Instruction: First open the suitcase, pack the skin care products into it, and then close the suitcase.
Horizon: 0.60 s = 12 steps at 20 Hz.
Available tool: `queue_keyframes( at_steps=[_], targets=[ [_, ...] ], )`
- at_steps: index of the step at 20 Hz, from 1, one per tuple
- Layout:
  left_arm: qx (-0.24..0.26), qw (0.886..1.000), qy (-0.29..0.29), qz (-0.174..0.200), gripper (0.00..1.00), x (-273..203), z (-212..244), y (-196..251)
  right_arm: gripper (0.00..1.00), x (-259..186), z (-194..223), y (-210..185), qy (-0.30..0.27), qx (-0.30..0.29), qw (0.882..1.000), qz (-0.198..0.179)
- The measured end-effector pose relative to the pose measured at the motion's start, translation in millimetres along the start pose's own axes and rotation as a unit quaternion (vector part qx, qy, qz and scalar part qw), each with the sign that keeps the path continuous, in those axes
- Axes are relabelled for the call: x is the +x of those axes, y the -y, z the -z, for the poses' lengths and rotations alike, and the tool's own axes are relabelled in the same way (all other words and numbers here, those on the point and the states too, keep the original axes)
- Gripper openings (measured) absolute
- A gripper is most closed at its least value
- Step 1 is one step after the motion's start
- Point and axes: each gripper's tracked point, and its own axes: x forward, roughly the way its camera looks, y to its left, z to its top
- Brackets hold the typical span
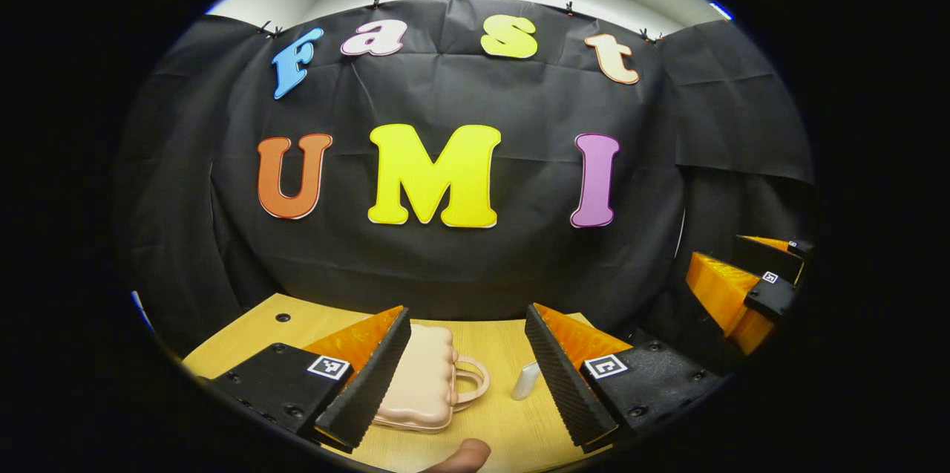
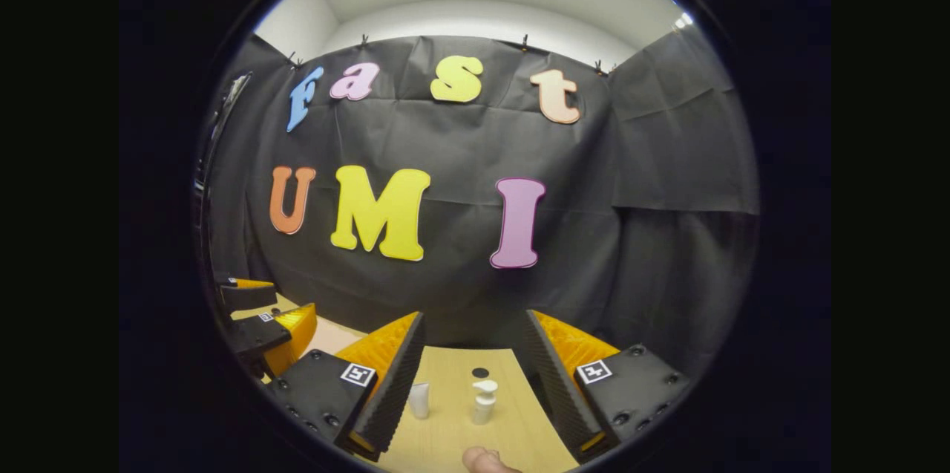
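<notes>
Booth: black cloth is hanging behind a pale wooden table (image 1: 490,343); both grippers are hovering above its near edge, facing the wall.

Left gripper (image 1: 467,369): its fingers are standing wide apart, holding nothing; a fingertip of the person's hand (image 1: 464,454) is showing at the bottom edge.

Right gripper (image 2: 471,376): its fingers are spread wide too, gripping nothing; it is also showing at the right edge of the left gripper view.

Suitcase (image 1: 415,376): a small pink ribbed case with a loop handle is lying flat and closed; it is sitting just ahead of the left gripper, partly behind its left finger, handle pointing into the gap.

Skin care products: a white tube (image 2: 419,400) and a white pump bottle (image 2: 484,402) are standing upright between the right gripper's fingers, a little ahead of them, near each other but apart; the tube is closer to the left finger.

Risk, lid: the case is looking light, so prying the lid with one gripper is likely to slide or flip the whole thing unless the other is pinning it.

Risk, bottles: both are tall and narrow; a finger sweeping in off-centre is likely to topple one into the other or roll it off the table.

Risk, order: grabbing a product before the case is open is leaving no free gripper for the lid.
</notes>
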Motion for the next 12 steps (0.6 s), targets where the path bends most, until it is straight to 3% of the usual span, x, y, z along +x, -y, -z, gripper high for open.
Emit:
queue_keyframes(
  at_steps=[12],
  targets=[
    [0.015,1.0,-0.004,-0.013,0.99,9,8,-9,0.79,1,2,6,0.006,0.003,1.0,-0.001]
  ],
)
